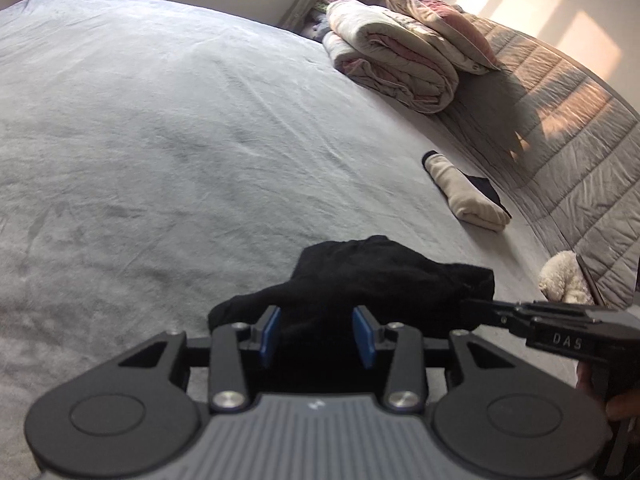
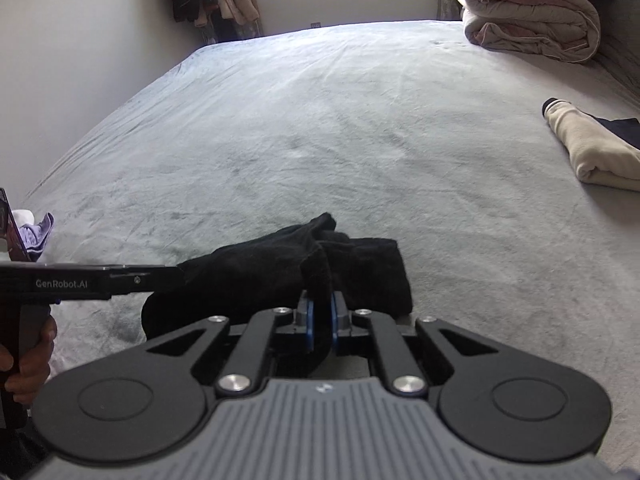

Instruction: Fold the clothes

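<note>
A crumpled black garment (image 1: 380, 276) lies on the grey bed sheet (image 1: 160, 140) close in front of both grippers. My left gripper (image 1: 319, 332) is open, its blue pads (image 1: 273, 332) standing apart with the garment's near edge between them. My right gripper (image 2: 321, 316) is shut on a raised fold of the black garment (image 2: 260, 268). In the left wrist view the right gripper (image 1: 472, 310) comes in from the right and meets the cloth's right edge. The left gripper (image 2: 176, 276) reaches the cloth's left edge in the right wrist view.
A folded beige garment (image 1: 464, 196) with a dark piece (image 1: 484, 188) beside it lies near the quilted headboard (image 1: 580, 152). A folded quilt (image 1: 396, 68) and pillow sit at the far corner. A purple cloth (image 2: 38, 232) lies at the bed's left edge.
</note>
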